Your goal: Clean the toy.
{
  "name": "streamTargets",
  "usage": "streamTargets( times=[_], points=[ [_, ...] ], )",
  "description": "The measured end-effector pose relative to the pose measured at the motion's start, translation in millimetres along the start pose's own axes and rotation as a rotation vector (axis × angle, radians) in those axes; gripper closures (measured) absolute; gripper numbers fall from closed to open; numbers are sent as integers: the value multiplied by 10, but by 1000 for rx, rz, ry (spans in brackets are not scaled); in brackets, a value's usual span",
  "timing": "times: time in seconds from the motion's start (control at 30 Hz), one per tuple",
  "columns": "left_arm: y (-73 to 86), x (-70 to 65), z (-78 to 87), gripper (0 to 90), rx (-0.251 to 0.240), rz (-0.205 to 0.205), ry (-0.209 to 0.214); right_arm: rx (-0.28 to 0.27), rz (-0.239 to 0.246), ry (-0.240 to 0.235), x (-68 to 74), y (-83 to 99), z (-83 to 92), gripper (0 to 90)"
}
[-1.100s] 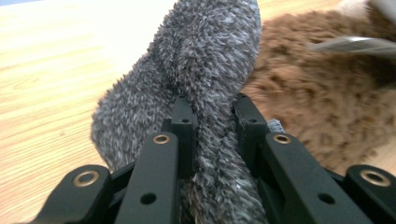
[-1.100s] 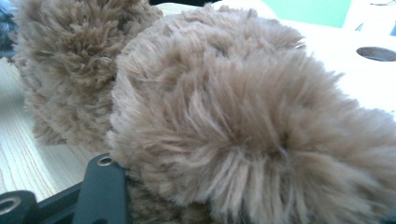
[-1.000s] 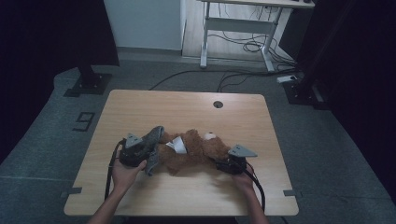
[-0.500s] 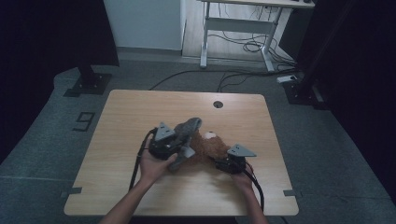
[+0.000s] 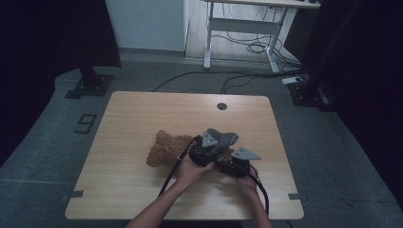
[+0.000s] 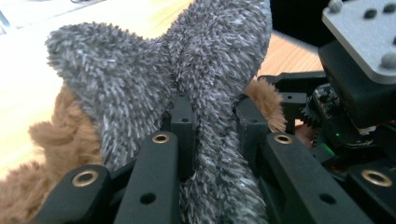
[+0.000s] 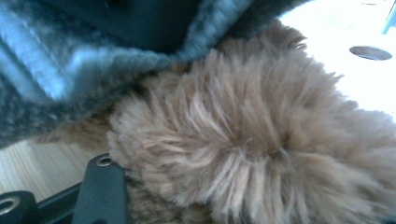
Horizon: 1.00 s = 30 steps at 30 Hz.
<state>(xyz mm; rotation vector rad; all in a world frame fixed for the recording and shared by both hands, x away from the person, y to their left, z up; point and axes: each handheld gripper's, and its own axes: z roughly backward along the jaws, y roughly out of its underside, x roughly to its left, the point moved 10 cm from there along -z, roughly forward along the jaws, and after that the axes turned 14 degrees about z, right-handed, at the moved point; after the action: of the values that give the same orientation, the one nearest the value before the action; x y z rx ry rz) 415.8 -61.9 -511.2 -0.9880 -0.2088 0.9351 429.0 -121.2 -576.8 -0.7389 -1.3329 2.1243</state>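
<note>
Now that I have swung my left gripper point(image 5: 212, 147) rightward across the table, its jaws clamped on the fuzzy grey fabric piece point(image 6: 187, 84), that cloth sits over the brown plush teddy bear point(image 5: 164, 149) beside my right gripper point(image 5: 236, 164), whose grip I cannot tell

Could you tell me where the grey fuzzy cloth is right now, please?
In the high view the grey fuzzy cloth sits right of the table's centre, pinched in the left gripper over the brown plush toy.

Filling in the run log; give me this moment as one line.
left gripper: shut on grey cloth | right gripper: against brown teddy bear, jaws hidden | table: wooden
</note>
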Motion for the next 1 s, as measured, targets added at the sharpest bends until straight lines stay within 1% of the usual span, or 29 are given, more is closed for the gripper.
streamTargets(
  times=[0.07, 0.1, 0.13, 0.2, 0.27, 0.3, 0.37, 0.4, 0.43, 0.47, 0.5, 0.57, 0.6, 0.67, 0.77, 0.83, 0.9, 0.97, 1.0],
  points=[
    [-1, 119, 75, 739, -10, -10, -44, -2, -3, 0, 0, -2, 0, 400],
    [-4, 187, 121, 741, -19, 3, -50, -3, -4, -2, -3, -1, 1, 399],
    [-9, 255, 178, 741, -31, 27, -47, -4, -4, -3, -4, -2, 1, 398],
    [-24, 376, 319, 743, -62, 68, -32, -4, -6, -5, -1, -2, 1, 398],
    [-14, 485, 473, 743, -84, 76, -37, -6, -6, -5, -3, -4, 0, 397],
    [0, 550, 550, 742, -95, 75, -54, -6, -10, -6, -3, -3, 1, 397],
    [60, 722, 686, 742, -102, 72, -100, -8, -15, -5, -7, -3, 1, 397],
    [117, 823, 733, 743, -90, 83, -115, -8, -16, -6, -11, -1, 0, 397],
    [181, 929, 773, 743, -77, 98, -121, -9, -19, -8, -14, 0, 0, 397],
    [232, 1020, 811, 742, -80, 134, -113, -10, -19, -10, -15, 0, -2, 396],
    [277, 1108, 853, 742, -81, 162, -113, -10, -17, -10, -13, -2, -4, 396],
    [362, 1265, 932, 742, -82, 180, -144, -12, -13, -7, -10, -6, -8, 396],
    [403, 1329, 963, 742, -81, 191, -149, -13, -14, -7, -10, -6, -7, 395],
    [482, 1434, 1005, 742, -78, 207, -168, -12, -13, -7, -8, -5, -7, 396],
    [569, 1529, 1033, 741, -72, 223, -185, -13, -11, -8, -7, -6, -12, 395],
    [589, 1573, 1047, 741, -69, 219, -203, -14, -10, -7, -8, -6, -13, 396],
    [593, 1627, 1079, 741, -67, 208, -231, -14, -8, -3, -8, -8, -16, 396],
    [599, 1682, 1120, 740, -58, 195, -256, -11, -8, 8, -15, -11, -29, 398],
    [602, 1716, 1144, 740, -56, 196, -267, -10, -3, 17, -23, -14, -40, 399]
  ],
)
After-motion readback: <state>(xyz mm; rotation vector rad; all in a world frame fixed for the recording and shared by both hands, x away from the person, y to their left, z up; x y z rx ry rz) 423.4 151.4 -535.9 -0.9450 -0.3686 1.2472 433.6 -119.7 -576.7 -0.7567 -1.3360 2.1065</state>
